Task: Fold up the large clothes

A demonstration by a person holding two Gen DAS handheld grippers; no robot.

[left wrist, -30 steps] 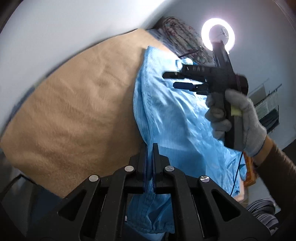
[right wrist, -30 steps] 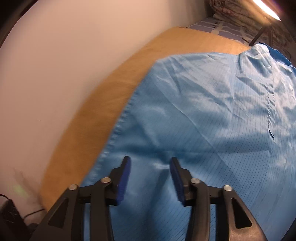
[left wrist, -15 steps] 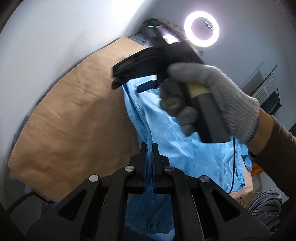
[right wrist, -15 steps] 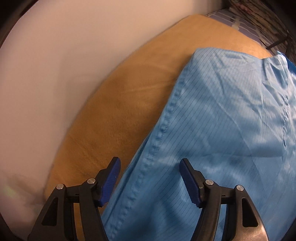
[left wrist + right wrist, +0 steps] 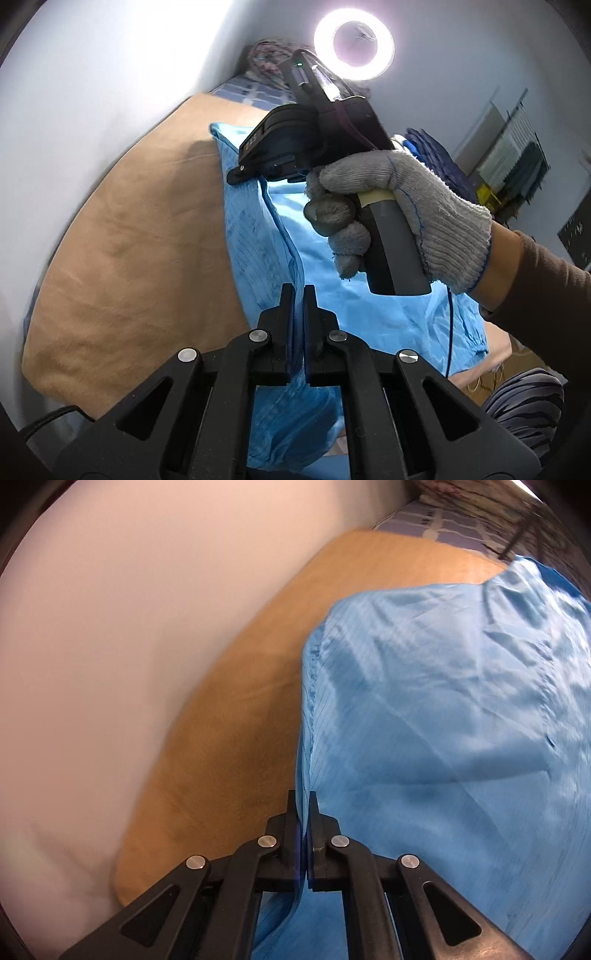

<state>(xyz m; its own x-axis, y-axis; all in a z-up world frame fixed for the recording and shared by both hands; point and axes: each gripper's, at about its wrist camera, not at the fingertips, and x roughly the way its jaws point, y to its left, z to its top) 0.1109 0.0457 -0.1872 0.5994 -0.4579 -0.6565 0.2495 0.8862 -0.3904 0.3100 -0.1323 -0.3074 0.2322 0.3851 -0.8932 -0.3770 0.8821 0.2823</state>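
A large light-blue garment (image 5: 258, 236) lies on a tan blanket (image 5: 140, 236), and it also fills the right wrist view (image 5: 443, 701). My left gripper (image 5: 298, 295) is shut on the garment's left edge near its lower end. My right gripper (image 5: 303, 805) is shut on the same hemmed edge farther up. In the left wrist view the right gripper (image 5: 236, 175) shows from the side, held by a gloved hand (image 5: 399, 206), its fingers closed over the garment's edge.
A white wall (image 5: 92, 92) runs along the left of the blanket. A ring light (image 5: 354, 44) shines at the far end, with patterned bedding (image 5: 266, 55) below it. Shelves and dark clutter (image 5: 517, 162) stand at the right.
My right gripper moved left to the garment's hemmed edge and closed on it. My left gripper stayed shut on the edge.
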